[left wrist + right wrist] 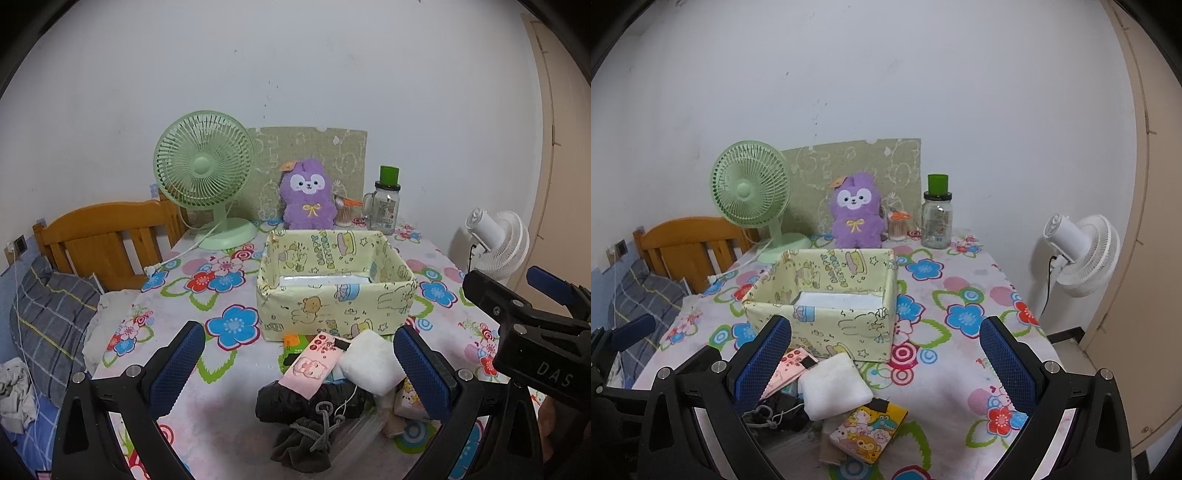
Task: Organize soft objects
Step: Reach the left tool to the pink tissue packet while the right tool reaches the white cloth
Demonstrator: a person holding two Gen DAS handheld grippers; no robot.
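Observation:
A pale yellow cartoon-print box (334, 306) stands open on the flowered table; it also shows in the right wrist view (827, 321). In front of it lies a pile of soft items: a white folded pad (371, 360) (834, 386), a pink tissue pack (314, 365) (786, 371), a black pouch with a cord (295, 400), a dark grey cloth (303, 441) and a yellow cartoon pack (868, 430). My left gripper (299, 365) is open above the pile. My right gripper (886, 365) is open, just right of the pile. Both are empty.
At the table's back stand a green fan (205, 173), a purple plush (308, 195), a glass jar with a green lid (386, 206) and a cotton-swab cup (343, 214). A white fan (1082, 254) stands off the right edge. A wooden bed (107, 240) is left.

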